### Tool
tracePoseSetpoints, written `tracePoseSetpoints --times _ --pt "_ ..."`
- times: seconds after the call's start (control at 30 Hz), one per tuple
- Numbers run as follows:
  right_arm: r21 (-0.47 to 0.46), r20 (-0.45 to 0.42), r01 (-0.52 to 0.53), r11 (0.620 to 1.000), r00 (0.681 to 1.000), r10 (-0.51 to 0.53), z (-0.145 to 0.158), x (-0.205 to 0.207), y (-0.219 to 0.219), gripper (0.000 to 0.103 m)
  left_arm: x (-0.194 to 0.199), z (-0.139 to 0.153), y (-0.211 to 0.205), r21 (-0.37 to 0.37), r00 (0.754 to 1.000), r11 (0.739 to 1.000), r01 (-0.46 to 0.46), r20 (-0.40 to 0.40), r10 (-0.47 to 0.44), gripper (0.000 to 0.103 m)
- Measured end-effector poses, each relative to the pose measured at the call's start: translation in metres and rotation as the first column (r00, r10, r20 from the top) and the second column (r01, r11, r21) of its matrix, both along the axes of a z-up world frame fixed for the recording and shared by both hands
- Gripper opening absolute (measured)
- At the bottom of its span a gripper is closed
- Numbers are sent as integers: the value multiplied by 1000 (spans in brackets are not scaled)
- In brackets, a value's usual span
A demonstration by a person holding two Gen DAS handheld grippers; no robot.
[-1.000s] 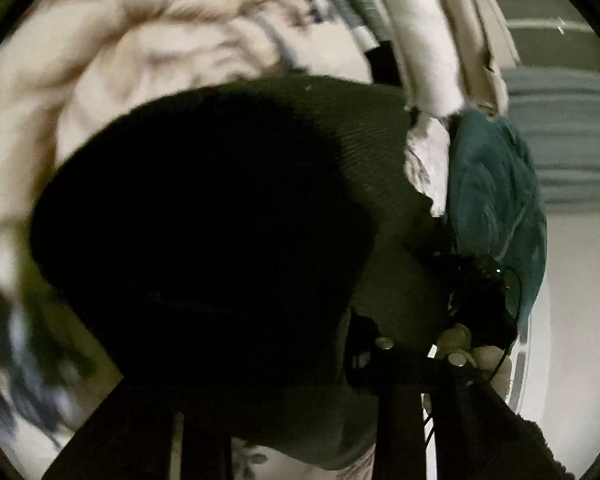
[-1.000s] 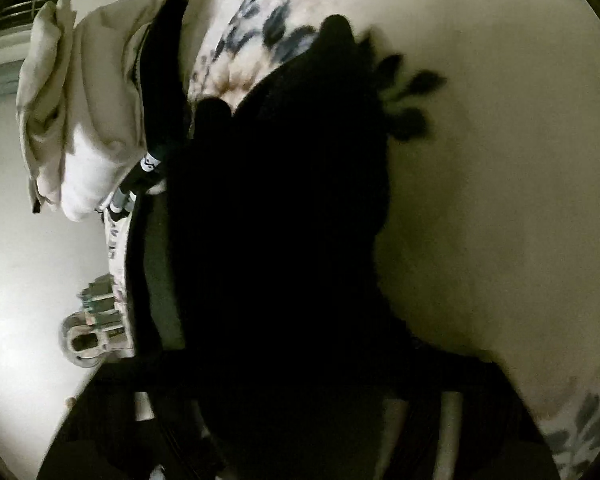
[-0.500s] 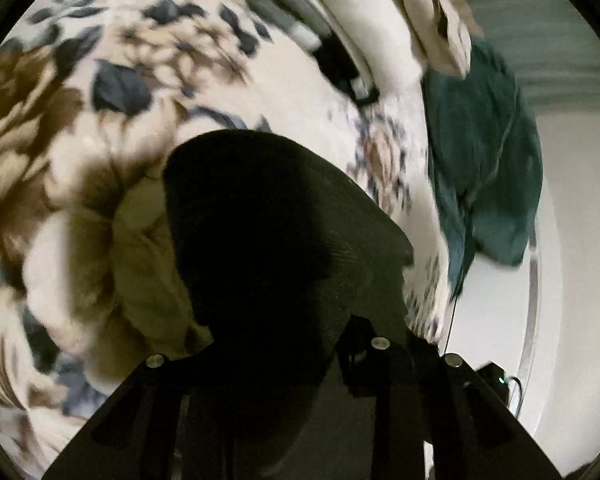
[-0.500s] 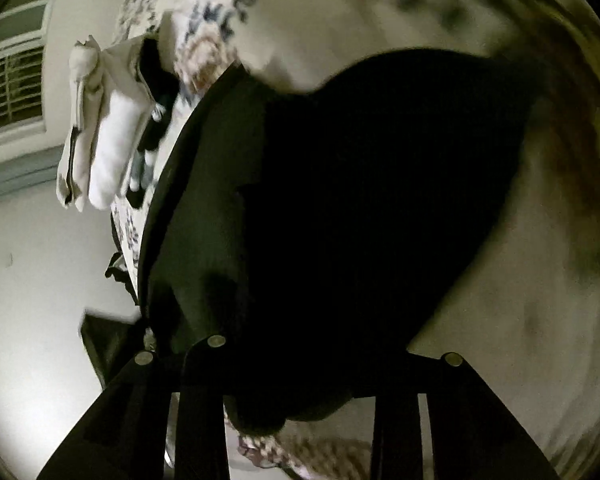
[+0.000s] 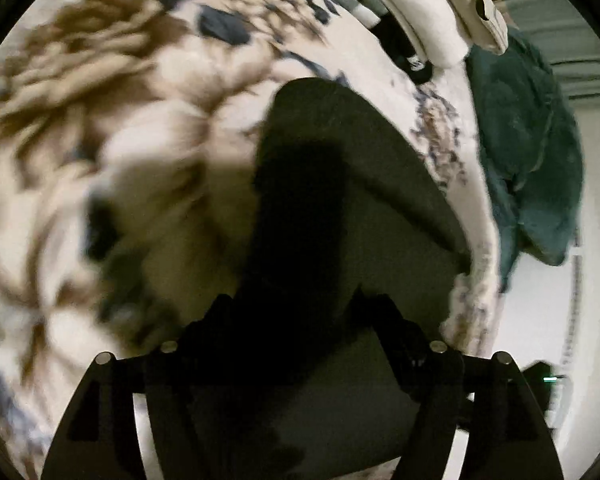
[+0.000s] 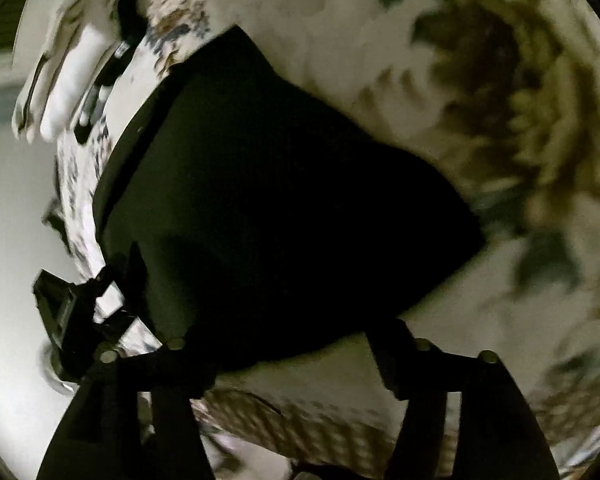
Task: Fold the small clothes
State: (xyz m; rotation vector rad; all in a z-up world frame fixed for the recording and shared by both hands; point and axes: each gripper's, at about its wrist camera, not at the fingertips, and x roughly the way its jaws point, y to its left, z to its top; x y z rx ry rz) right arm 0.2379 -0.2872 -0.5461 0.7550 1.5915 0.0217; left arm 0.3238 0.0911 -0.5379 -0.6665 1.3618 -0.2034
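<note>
A small dark garment (image 5: pixel 340 208) lies on a floral bedspread (image 5: pixel 140 120). In the left wrist view my left gripper (image 5: pixel 296 312) has its fingers spread wide, with the dark cloth lying between and under them. In the right wrist view the same dark garment (image 6: pixel 268 200) lies flat, folded into a rough wedge. My right gripper (image 6: pixel 288 344) is open, its fingers at the garment's near edge. The other gripper (image 6: pixel 68 320) shows at the left edge of that view.
A pile of cream and striped clothes (image 5: pixel 432 12) lies at the far edge of the bed; it also shows in the right wrist view (image 6: pixel 68 76). A teal garment (image 5: pixel 532 152) hangs off the bed's right side. Pale floor (image 6: pixel 16 208) lies beyond the bed's edge.
Both grippers were shut on the dark garment and holding it up; they have lowered it onto the bedspread and opened. The cloth now lies flat.
</note>
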Motion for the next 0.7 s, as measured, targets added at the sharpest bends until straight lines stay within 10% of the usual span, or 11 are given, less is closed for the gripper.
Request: tracePoseSetpoints --times 0.33,0.7 --pt "-183 179 -262 948 939 294 86 88 50 68 -29 -24 -11 102 1000 994 -31 -2 31 73" --pt "-203 156 -719 665 647 747 42 237 278 67 -34 -29 -4 65 999 997 -44 35 41 74"
